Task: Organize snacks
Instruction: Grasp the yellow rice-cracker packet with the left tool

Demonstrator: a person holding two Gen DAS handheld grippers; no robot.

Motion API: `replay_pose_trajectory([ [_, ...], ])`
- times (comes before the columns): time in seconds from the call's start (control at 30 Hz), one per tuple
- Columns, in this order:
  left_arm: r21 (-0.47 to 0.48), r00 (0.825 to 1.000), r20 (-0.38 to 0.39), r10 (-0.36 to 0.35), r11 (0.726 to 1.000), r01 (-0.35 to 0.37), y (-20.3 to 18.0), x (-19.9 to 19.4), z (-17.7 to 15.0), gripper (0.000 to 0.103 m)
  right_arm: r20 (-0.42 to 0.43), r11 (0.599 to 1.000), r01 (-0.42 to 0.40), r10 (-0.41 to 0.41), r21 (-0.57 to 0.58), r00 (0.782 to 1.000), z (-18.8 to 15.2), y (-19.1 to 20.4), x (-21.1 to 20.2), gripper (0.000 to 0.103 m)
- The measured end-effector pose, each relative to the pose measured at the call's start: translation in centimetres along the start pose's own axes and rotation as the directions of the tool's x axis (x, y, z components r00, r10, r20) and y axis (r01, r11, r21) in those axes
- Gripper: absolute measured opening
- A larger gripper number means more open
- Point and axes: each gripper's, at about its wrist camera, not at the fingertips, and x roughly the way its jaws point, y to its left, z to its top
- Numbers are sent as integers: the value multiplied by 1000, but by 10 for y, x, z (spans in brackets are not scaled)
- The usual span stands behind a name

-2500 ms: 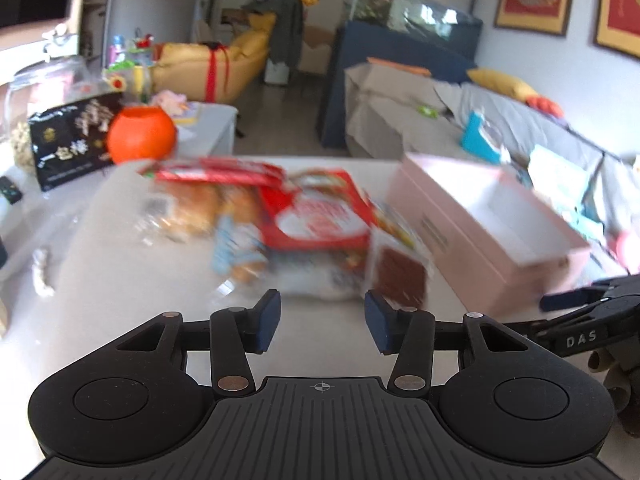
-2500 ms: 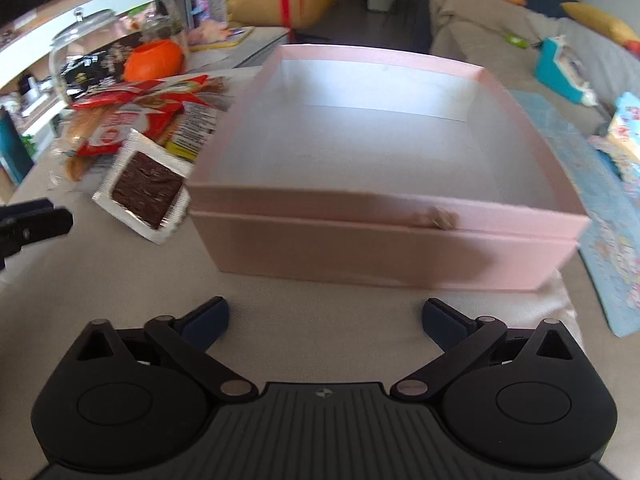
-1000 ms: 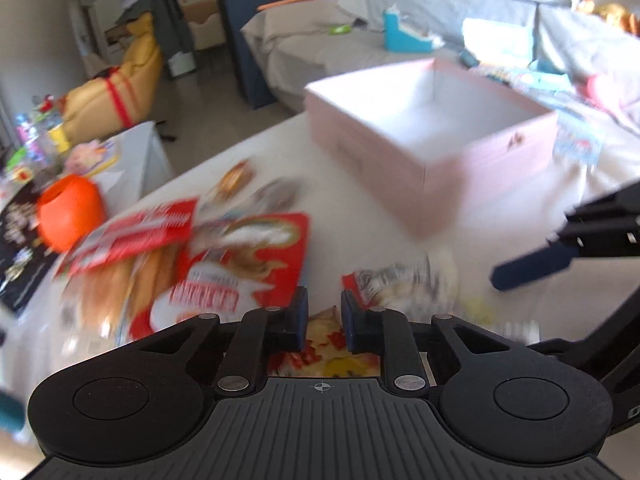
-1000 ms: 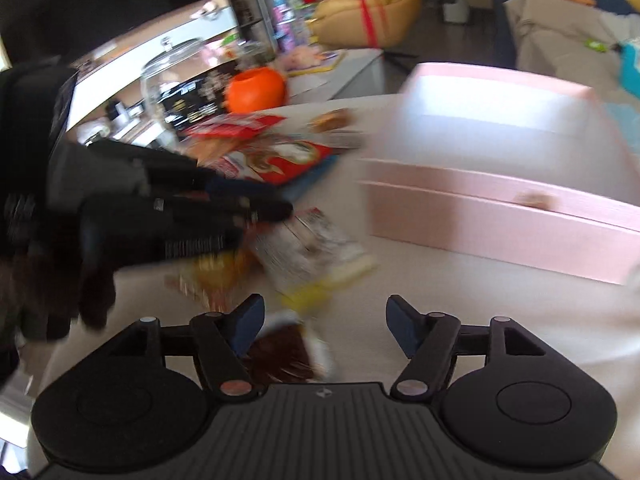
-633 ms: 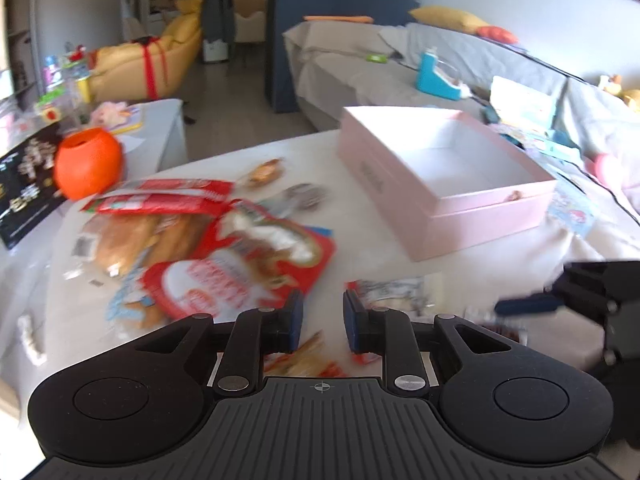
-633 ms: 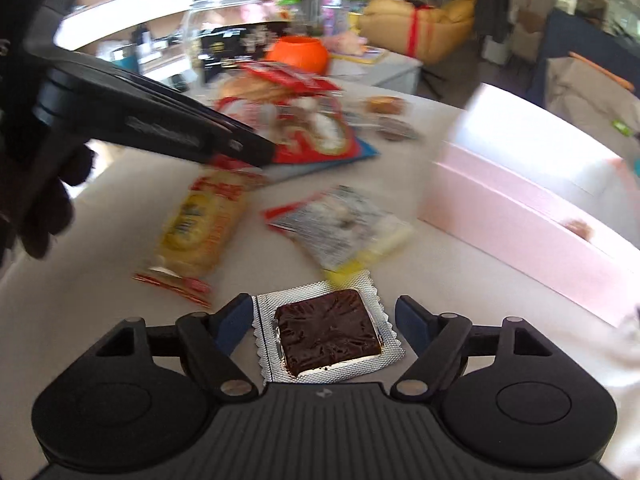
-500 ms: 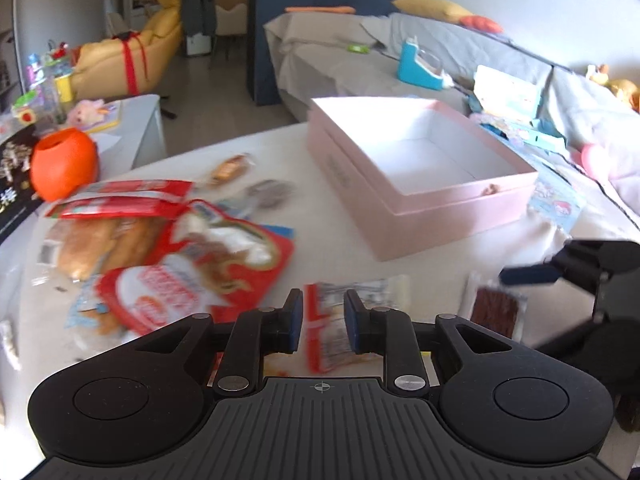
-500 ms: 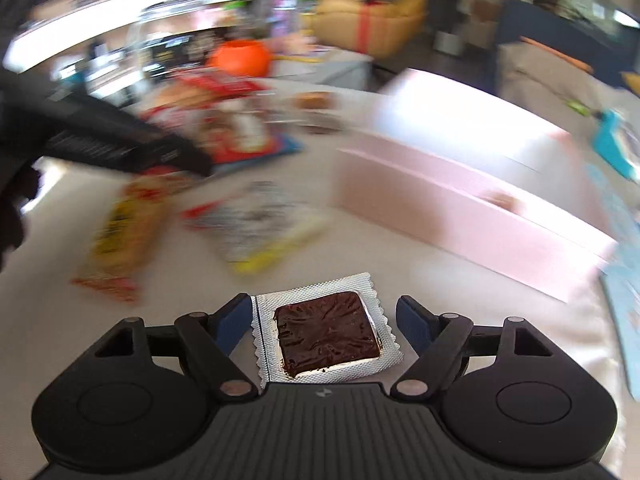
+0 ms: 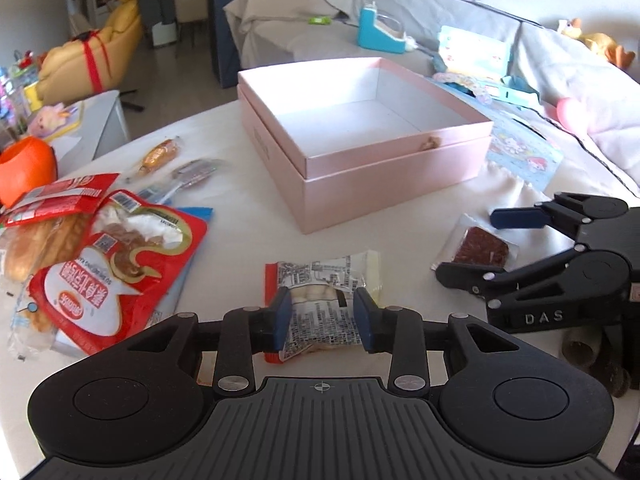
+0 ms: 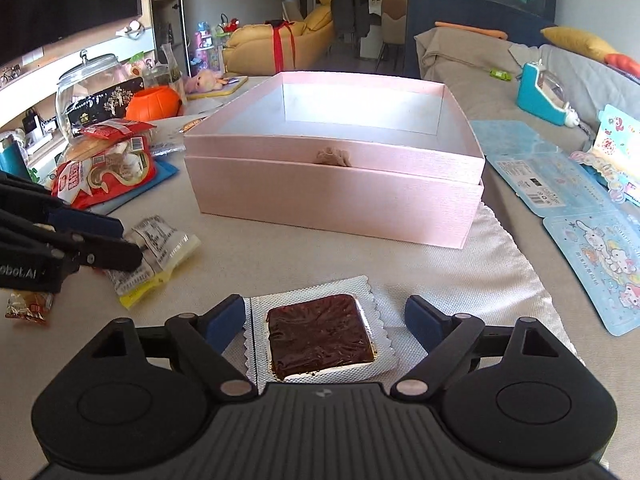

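Note:
An open, empty pink box [image 9: 400, 160] [image 10: 336, 196] stands on the white table. My left gripper [image 9: 322, 318] is shut on a crinkly black-and-white snack packet [image 9: 320, 284], which also shows in the right wrist view [image 10: 160, 248]. My right gripper [image 10: 324, 322] is open, its fingers either side of a silver-foil packet with a dark brown square [image 10: 320, 334], which lies flat on the table; it also shows in the left wrist view [image 9: 480, 246].
A red snack bag [image 9: 116, 256] and bread packets [image 9: 40, 232] lie left of the box, with small wrapped sweets [image 9: 160, 154] behind. An orange pumpkin pot [image 10: 154, 102] and glass jar [image 10: 92, 80] stand far left. Blue sticker cards [image 10: 592, 216] lie right of the box.
My left gripper swung from the red bag to the black-and-white packet and now grips it. My right gripper has settled around the foil packet, facing the box.

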Motion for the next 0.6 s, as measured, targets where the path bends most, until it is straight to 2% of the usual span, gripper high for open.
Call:
replay_pose_trajectory([
  [0.13, -4, 1000, -4, 16, 1000, -16, 1, -16, -4, 38, 2, 1000, -3, 3, 5, 1000, 10, 2, 8, 88],
  [0.2, -27, 999, 1, 49, 998, -48, 8, -30, -7, 38, 3, 1000, -2, 2, 5, 1000, 11, 3, 8, 88],
  [0.37, -179, 984, -26, 177, 967, -179, 40, -54, -24, 37, 6, 1000, -4, 4, 12, 1000, 11, 5, 9, 88],
  [0.47, -241, 983, -59, 175, 953, -184, 51, -51, -35, 37, 7, 1000, -3, 3, 12, 1000, 10, 5, 9, 88],
  [0.6, -240, 986, -47, 161, 956, -168, 49, -40, -33, 41, 3, 1000, 5, -5, 0, 1000, 10, 7, 10, 88],
])
